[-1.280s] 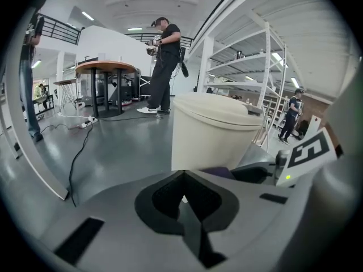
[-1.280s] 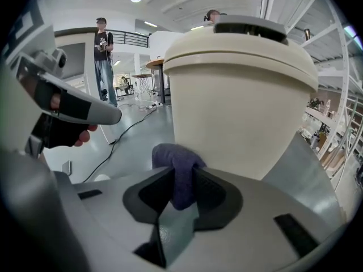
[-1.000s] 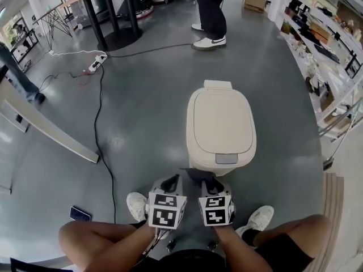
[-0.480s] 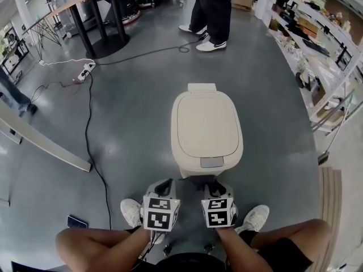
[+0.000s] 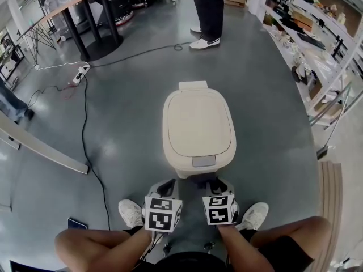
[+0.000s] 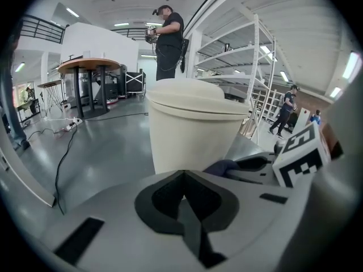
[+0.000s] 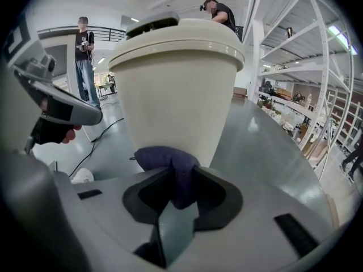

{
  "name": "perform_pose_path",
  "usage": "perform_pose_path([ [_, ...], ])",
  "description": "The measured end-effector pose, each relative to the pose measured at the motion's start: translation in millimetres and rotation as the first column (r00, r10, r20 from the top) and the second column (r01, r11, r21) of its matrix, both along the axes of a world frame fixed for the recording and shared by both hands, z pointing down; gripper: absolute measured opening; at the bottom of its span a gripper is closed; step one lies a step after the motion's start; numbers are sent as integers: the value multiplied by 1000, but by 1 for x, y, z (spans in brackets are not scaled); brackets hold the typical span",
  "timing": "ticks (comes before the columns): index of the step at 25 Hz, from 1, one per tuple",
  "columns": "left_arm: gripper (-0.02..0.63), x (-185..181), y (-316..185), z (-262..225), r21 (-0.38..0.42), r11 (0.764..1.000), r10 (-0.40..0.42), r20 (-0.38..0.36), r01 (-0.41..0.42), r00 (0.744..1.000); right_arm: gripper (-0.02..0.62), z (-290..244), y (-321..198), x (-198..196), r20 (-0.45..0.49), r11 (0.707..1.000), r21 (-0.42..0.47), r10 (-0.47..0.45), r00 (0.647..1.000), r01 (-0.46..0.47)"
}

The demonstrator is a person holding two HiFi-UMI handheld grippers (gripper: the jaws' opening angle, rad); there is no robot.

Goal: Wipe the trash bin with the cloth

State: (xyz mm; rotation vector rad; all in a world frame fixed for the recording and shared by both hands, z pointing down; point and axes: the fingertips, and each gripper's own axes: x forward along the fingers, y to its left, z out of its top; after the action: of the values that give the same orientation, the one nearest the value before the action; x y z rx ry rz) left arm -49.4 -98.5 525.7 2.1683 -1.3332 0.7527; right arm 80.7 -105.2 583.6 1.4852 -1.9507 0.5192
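Bin [image 5: 198, 130] now sits squarely ahead of both grippers, nearer than 1 second ago. Right gripper [image 7: 177, 200] pinches the purple cloth [image 7: 168, 160] just short of its front wall. Left gripper [image 6: 182, 202] is closed, empty. Wiping looks ready to start.

- The left gripper [image 5: 166, 187] has a pale grey shell with black V-shaped jaw pads. On it sits a white cube [image 5: 163, 213] printed with black square markers.
- The right gripper [image 5: 213, 185], at 3 o'clock from the left one, has the same grey shell, black pads and a marker cube of its own [image 5: 219, 209].
- A thin cable [image 5: 148, 247] shows at 7 o'clock of the left cube.
- One white shoe [image 5: 131, 212] is at 9 o'clock of the cubes and the other shoe [image 5: 256, 215] at 3 o'clock.
- The person wears black shorts [image 5: 286, 255].
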Motion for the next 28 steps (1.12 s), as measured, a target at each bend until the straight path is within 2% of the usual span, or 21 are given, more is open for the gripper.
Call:
perform_pose_path([
  [7, 0, 4, 0, 4, -8, 1000, 9, 8, -8, 1000, 92, 3, -2, 20, -17, 999, -3, 41, 999, -41],
  [13, 0, 7, 1, 3, -8, 1000, 4, 0, -4, 1000, 92, 1, 4, 20, -39, 1000, 7, 25, 999, -25],
  [17, 0, 4, 1, 0, -3, 1000, -2, -16, 2, 1000, 92, 8, 22, -3, -48, 1000, -5, -21, 999, 21],
  [22, 0, -11, 4, 7, -18, 1000, -25, 0, 25, 1000, 92, 27, 41, -38, -46, 994, -49, -104, 993, 102],
  [28, 0, -34, 3, 10, -23, 998, -62, -9, 62, 998, 92, 47, 44, -76, 16, 982, -118, -145, 989, 146],
])
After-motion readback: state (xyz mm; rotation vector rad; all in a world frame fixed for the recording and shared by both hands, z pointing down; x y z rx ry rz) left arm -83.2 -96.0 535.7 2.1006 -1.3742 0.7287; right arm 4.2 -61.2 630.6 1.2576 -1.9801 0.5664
